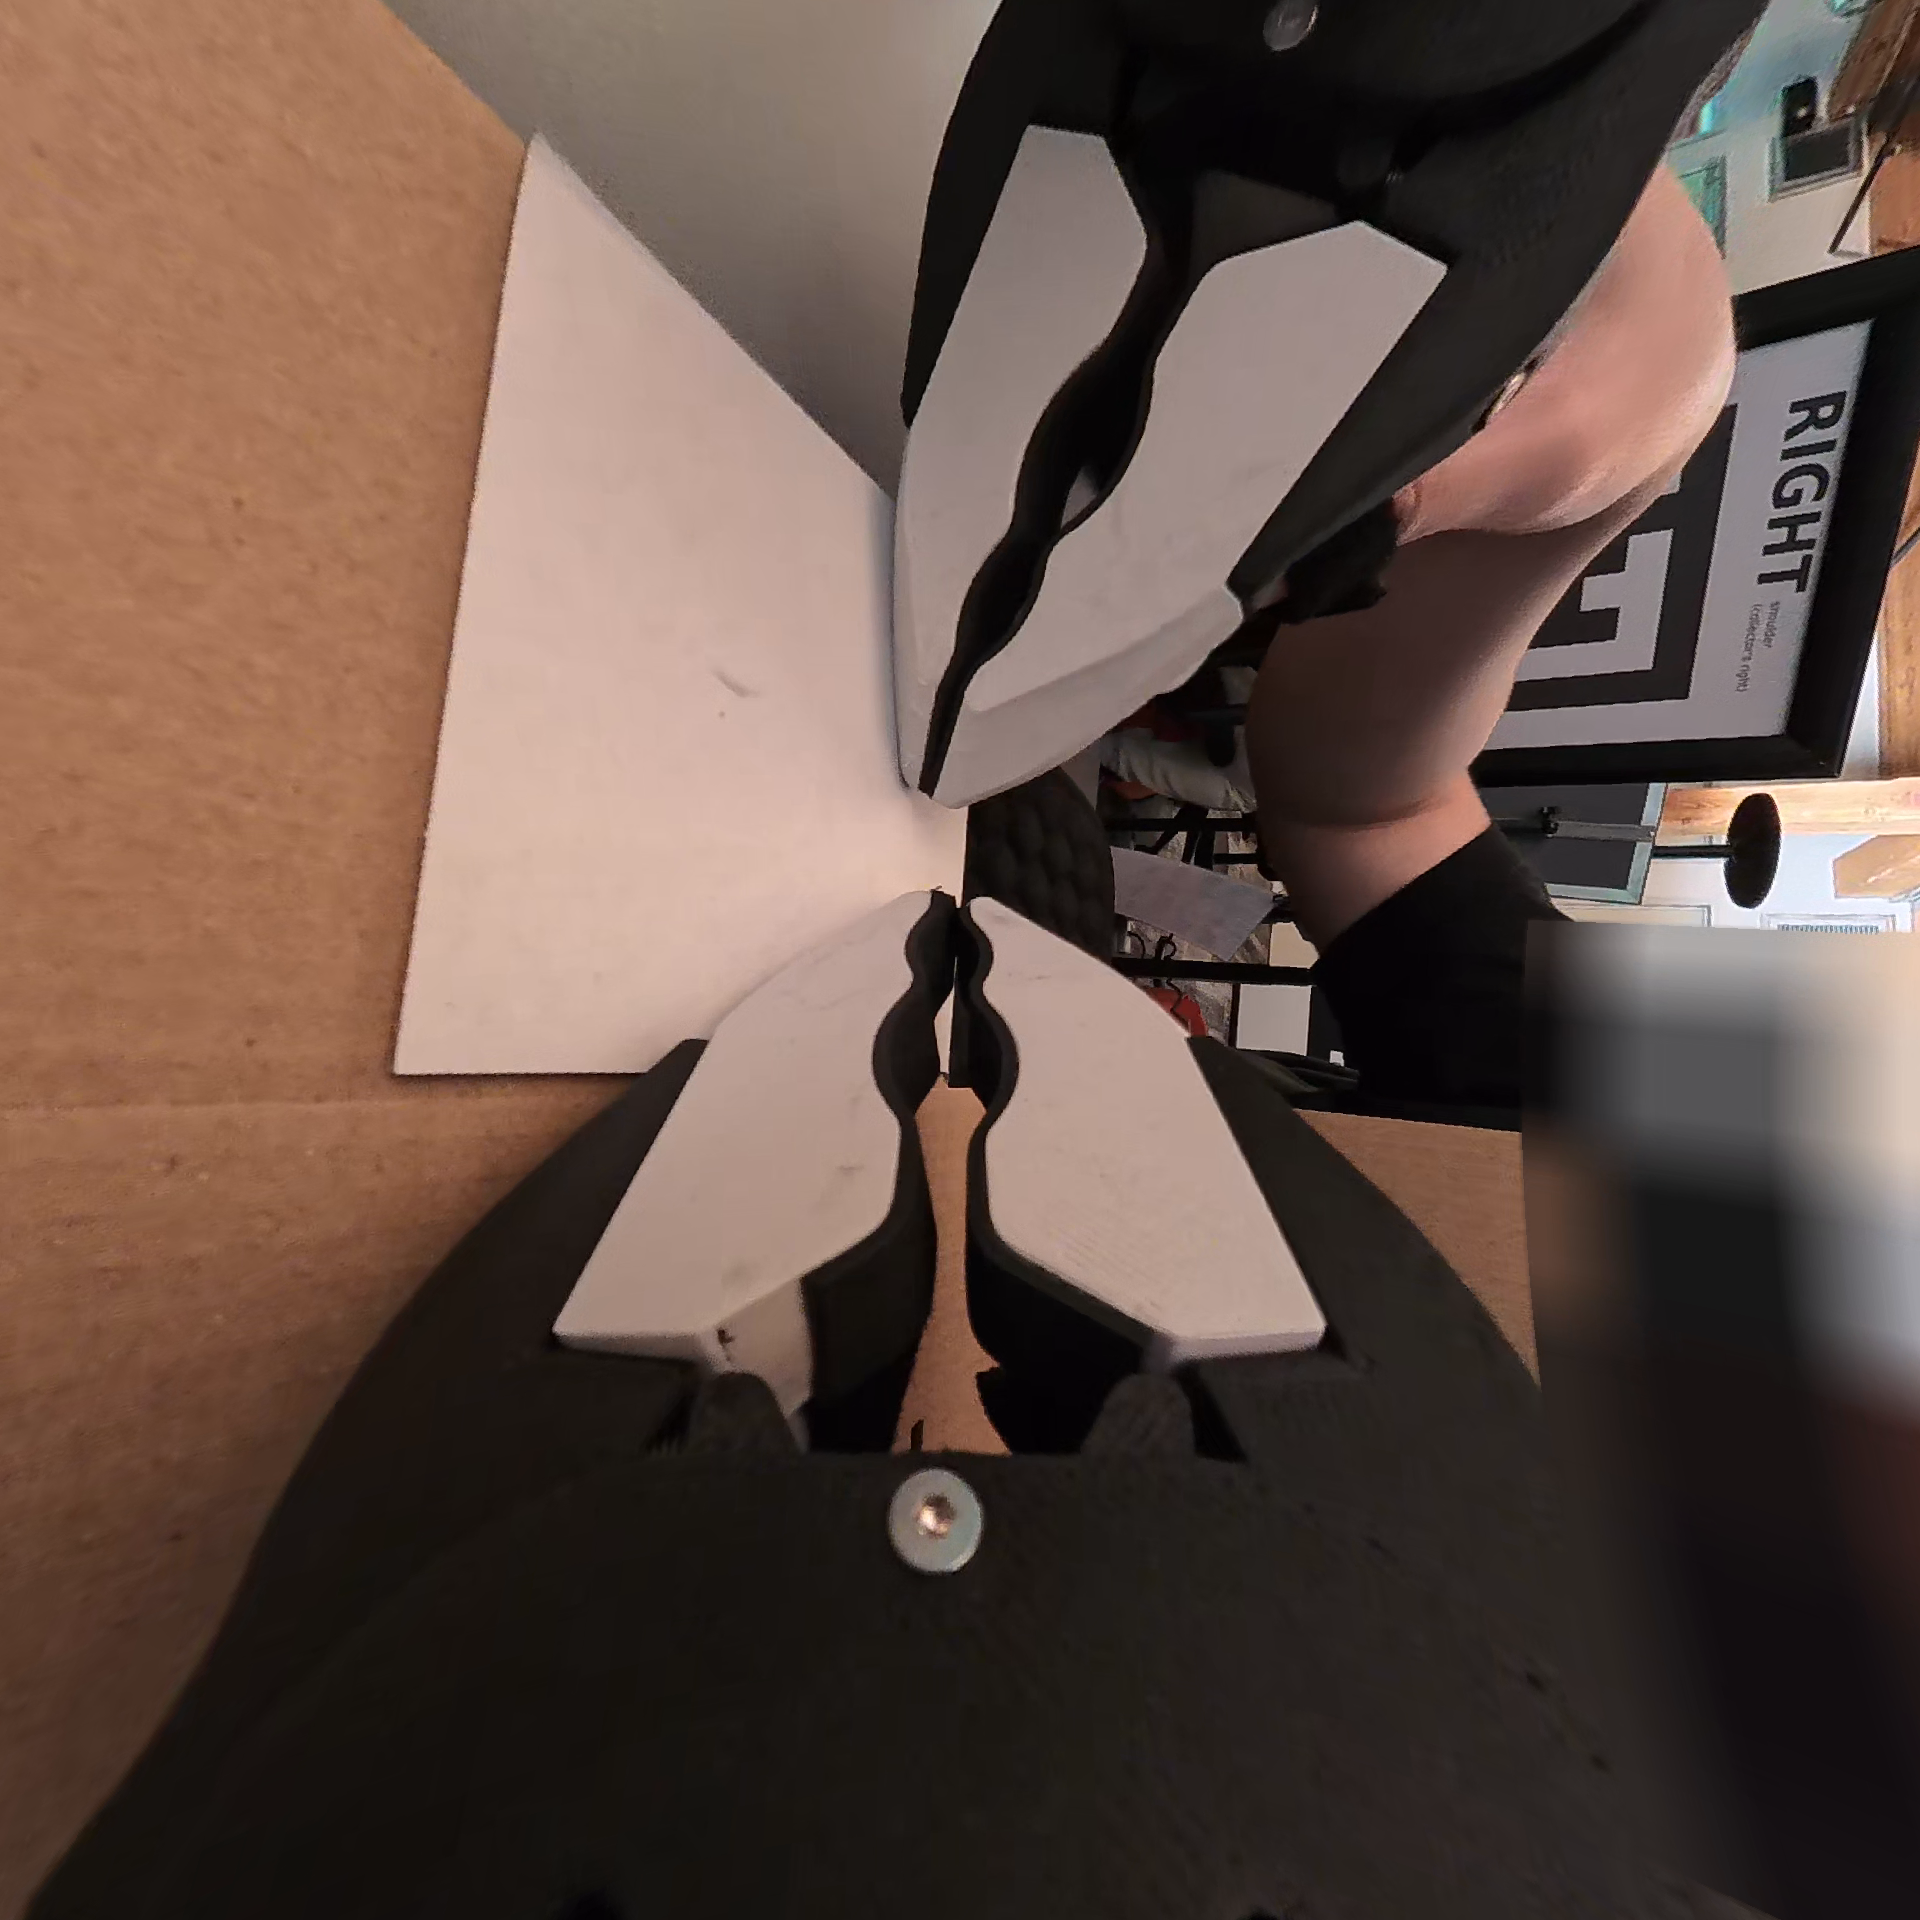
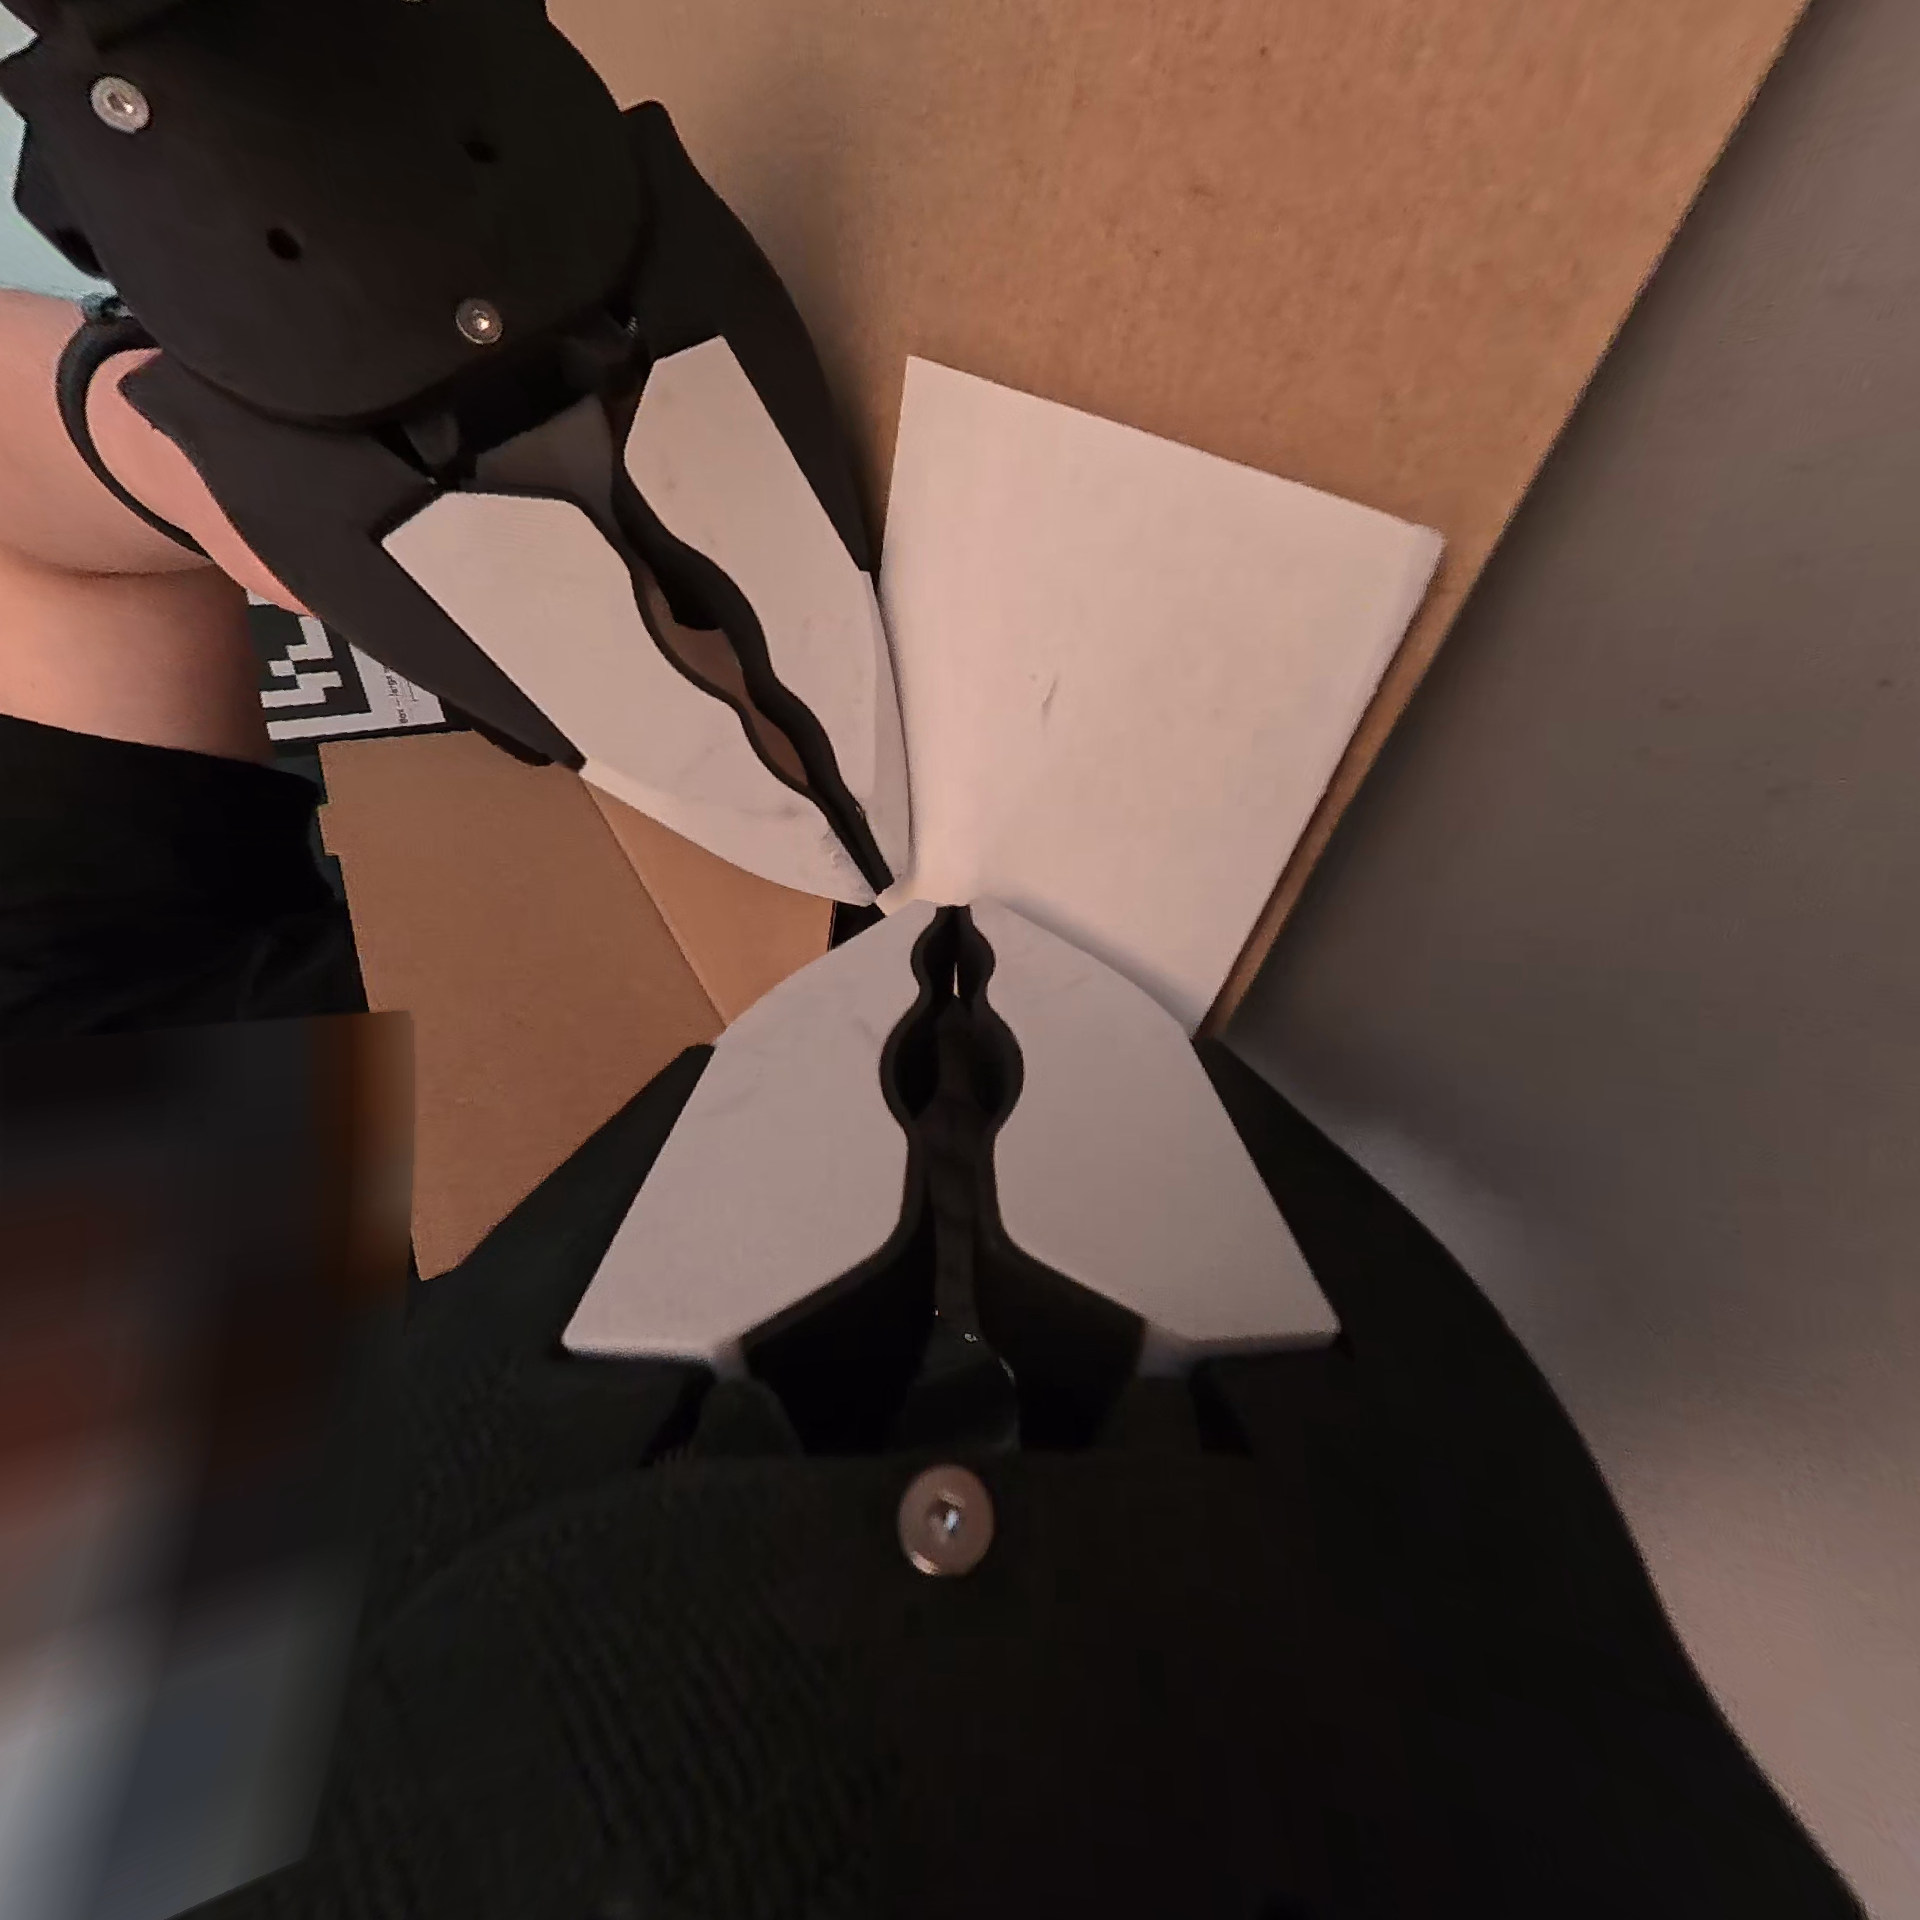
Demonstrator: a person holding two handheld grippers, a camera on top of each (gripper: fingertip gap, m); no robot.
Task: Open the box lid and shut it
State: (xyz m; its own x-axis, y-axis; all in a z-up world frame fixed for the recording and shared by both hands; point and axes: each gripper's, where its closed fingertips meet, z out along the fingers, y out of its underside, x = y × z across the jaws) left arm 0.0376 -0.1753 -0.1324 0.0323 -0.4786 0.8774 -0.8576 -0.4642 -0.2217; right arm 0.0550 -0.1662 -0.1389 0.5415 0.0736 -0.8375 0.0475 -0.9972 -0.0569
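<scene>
The brown cardboard box lid (image 1: 229, 623) is raised and bears a white rectangular sheet (image 1: 665, 665). In the right wrist view the lid (image 2: 1195, 229) and the sheet (image 2: 1122, 665) stand ahead, and the box body (image 2: 499, 935) is at the lower left. My left gripper (image 1: 951, 906) is shut on the lid's edge, with cardboard showing between its fingers. It also shows in the right wrist view (image 2: 878, 883). My right gripper (image 2: 956, 914) pinches the same edge close beside it, jaws closed. It also shows in the left wrist view (image 1: 925, 781).
A person's forearm (image 1: 1455, 644) and black sleeve (image 1: 1434, 997) are behind the right gripper. A black-framed sign (image 1: 1787, 561) stands beyond. A grey surface (image 2: 1662, 935) lies right of the lid. A black-and-white marker (image 2: 312, 675) sits by the box.
</scene>
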